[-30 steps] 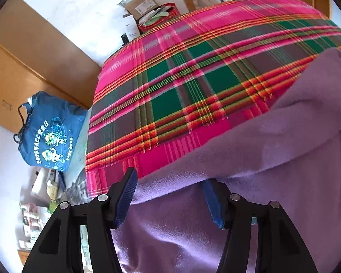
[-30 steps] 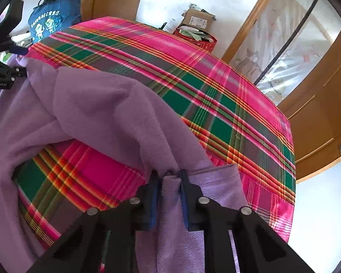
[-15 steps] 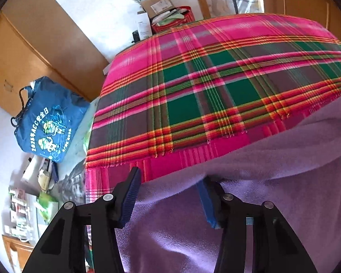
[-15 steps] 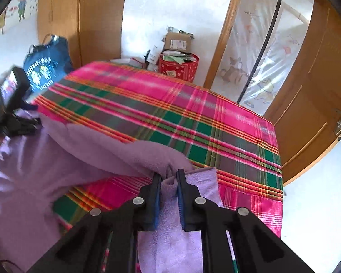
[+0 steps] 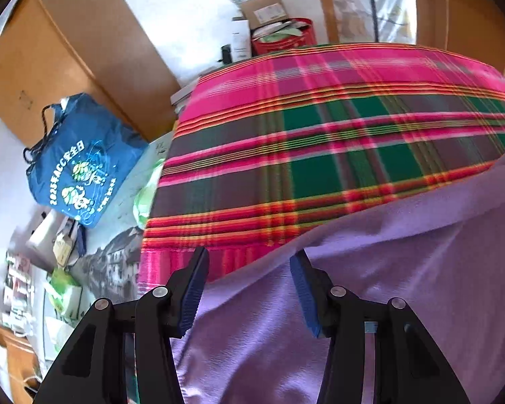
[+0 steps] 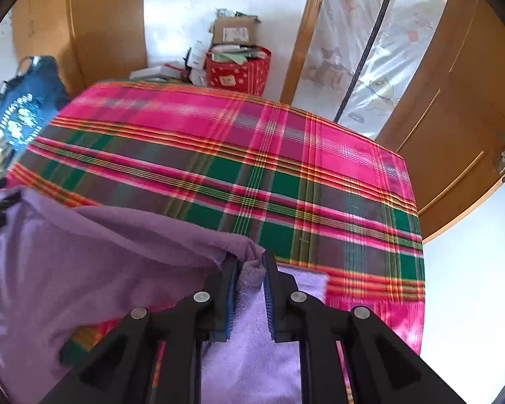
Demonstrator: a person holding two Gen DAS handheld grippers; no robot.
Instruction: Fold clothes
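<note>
Mid-fold, I judge: the right gripper (image 6: pixel 249 262) pinches the purple garment (image 6: pixel 84 269) lifted over the plaid table's (image 6: pixel 252 168) near edge, left gripper (image 5: pixel 249 266) gaping, cloth unflattened.

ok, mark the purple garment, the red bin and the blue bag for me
purple garment (image 6: pixel 84 262), right wrist view, on its lifted left panel
red bin (image 6: pixel 239 72), right wrist view, on its front wall
blue bag (image 5: pixel 80 161), left wrist view, on its printed front
</note>
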